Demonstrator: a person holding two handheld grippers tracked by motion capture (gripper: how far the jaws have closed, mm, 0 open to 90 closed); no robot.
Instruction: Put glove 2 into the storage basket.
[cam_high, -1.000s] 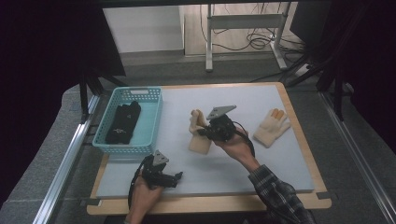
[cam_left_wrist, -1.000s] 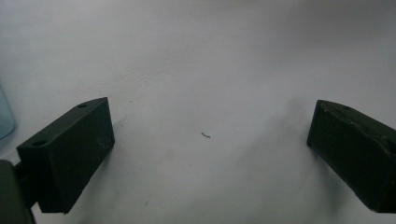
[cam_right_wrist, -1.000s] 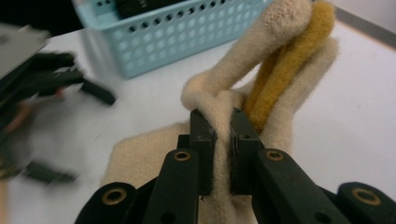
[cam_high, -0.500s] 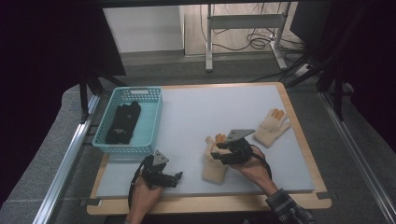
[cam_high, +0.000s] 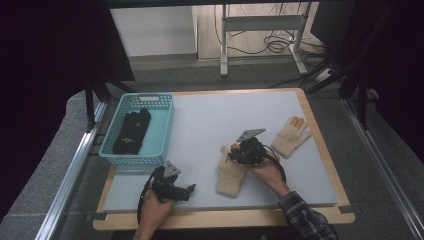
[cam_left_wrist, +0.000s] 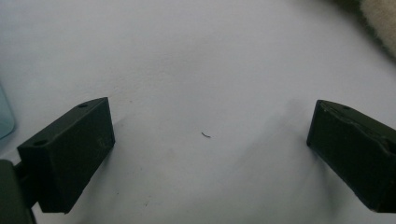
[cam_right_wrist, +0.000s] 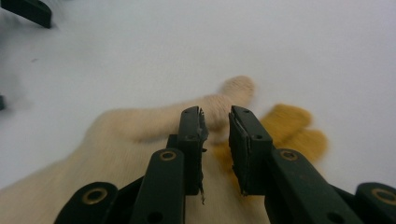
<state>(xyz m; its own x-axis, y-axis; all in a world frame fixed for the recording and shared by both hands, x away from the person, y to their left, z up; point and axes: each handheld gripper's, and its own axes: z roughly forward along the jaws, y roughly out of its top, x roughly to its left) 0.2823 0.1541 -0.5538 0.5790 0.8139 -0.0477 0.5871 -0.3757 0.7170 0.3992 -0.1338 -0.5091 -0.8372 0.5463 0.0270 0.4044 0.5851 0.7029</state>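
Cream knit lies under my right gripper (cam_high: 239, 153): its jaws have just been closing and now stand a narrow gap apart over the near glove (cam_high: 230, 174), above the spot where its thumb and orange-tipped fingers branch off. I cannot tell whether any knit is pinched between them. In the right gripper view the same glove (cam_right_wrist: 116, 154) spreads flat beneath the jaws, cuff toward me, its orange fingertips (cam_right_wrist: 292, 126) to the right.

My left gripper (cam_high: 186, 190) rests low over the front of the bench (cam_high: 210, 115), jaws wide apart with nothing between them but the pale grey surface (cam_left_wrist: 201, 70).

The second cream glove (cam_high: 291, 137) lies well apart near the right edge, orange fingertips pointing away from me. At the left rim stands a turquoise basket (cam_high: 161, 141) holding a pair of black gloves (cam_high: 131, 131).
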